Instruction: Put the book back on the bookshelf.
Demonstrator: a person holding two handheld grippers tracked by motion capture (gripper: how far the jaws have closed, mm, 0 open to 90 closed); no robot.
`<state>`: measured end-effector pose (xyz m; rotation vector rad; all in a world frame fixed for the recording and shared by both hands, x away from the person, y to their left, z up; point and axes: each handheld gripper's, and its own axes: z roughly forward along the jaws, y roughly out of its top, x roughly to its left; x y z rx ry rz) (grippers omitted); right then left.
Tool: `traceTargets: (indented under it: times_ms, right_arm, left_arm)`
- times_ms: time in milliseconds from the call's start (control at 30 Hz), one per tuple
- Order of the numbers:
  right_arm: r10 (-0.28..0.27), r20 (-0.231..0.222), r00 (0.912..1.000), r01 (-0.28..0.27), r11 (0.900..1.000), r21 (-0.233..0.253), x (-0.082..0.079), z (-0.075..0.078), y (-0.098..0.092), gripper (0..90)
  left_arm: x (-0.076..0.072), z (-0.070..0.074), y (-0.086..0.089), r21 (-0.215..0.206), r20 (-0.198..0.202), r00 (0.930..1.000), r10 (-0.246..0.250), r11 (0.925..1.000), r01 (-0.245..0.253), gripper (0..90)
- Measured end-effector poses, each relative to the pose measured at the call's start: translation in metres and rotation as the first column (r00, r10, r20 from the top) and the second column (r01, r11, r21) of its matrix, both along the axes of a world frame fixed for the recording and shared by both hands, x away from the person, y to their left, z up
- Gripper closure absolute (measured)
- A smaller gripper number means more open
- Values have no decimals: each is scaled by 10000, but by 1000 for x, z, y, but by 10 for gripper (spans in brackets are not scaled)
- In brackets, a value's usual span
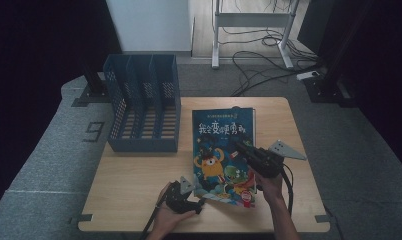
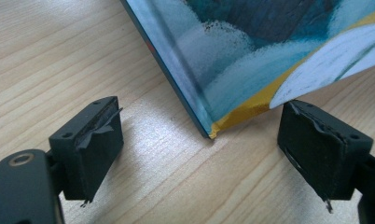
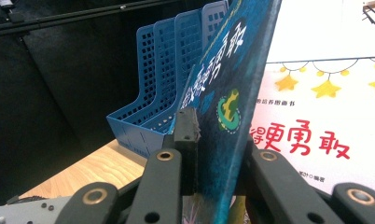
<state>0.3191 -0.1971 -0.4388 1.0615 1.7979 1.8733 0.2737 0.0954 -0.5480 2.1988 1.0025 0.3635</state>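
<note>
Dark surroundings frame the wooden surface (image 1: 139,200), where your right hand-held gripper (image 3: 213,140) is clamped on the cover of the picture book (image 1: 224,150) lying right of centre. Your left hand-held gripper (image 2: 199,154), jaws apart, straddles its near-left corner. Lifting by the cover alone could tear it before reaching the blue file rack (image 1: 144,105) at the far-left corner.

Light wooden table (image 1: 134,185) on grey carpeted floor (image 1: 49,145). Blue file rack (image 1: 143,102) stood upright on the far left part of the tabletop. Picture book (image 1: 224,155) lay right of the rack, its near left corner (image 2: 209,133) touching the wood, front cover raised.
</note>
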Motion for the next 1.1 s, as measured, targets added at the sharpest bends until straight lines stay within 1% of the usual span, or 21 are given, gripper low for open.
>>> traceTargets:
  times_ms: [233, 267, 300, 367, 467, 600, 767, 867, 933, 1000, 1067, 1100]
  right_arm:
    - [81, 181, 9998, -79, 9999, -115, -3, 3, 3, 791]
    - [147, 285, 9995, -143, 9998, -127, -4, 4, 5, 793]
    - [147, 285, 9995, -143, 9998, -127, -4, 4, 5, 793]
    - [317, 437, 9985, -306, 9992, -264, -7, 6, 7, 797]
    - [403, 531, 9978, -385, 9986, -349, -8, 7, 8, 798]
    - [386, 543, 9978, -365, 9985, -404, -8, 7, 9, 798]
    - [365, 514, 9980, -347, 9988, -339, -7, 6, 8, 797]
    - [390, 482, 9981, -373, 9987, -340, -6, 6, 7, 796]
    - [400, 492, 9980, -384, 9987, -331, -6, 5, 7, 797]
    - [401, 510, 9979, -386, 9988, -307, -6, 5, 7, 796]
    - [408, 505, 9979, -394, 9988, -293, -5, 5, 7, 797]
    - [409, 511, 9979, -394, 9988, -295, -6, 5, 7, 796]
  left_arm:
    - [3, 0, 2, 48, -24, 10000, -20, 10000, 20, 141]
    - [4, 0, 3, 96, -17, 10000, 8, 10000, -8, 141]
    - [4, 0, 3, 96, -17, 10000, 8, 10000, -8, 141]
    - [5, 0, 4, 103, -17, 10000, 33, 9999, -33, 141]
    - [7, 1, 5, 132, -17, 9999, 118, 9998, -118, 141]
    - [10, 1, 7, 155, -27, 9999, 146, 9998, -146, 141]
    - [10, 1, 7, 169, -24, 9999, 124, 9998, -124, 142]
    - [8, 1, 8, 117, 11, 9999, 110, 9999, -111, 164]
    - [8, 2, 10, -20, -177, 9998, -65, 10000, 64, 167]
    - [9, 3, 12, -105, -253, 9997, -77, 9999, 75, 167]
    - [9, 2, 12, -45, -198, 9998, 2, 10000, -3, 167]
    - [9, 2, 11, 20, -73, 9999, 108, 9999, -108, 168]
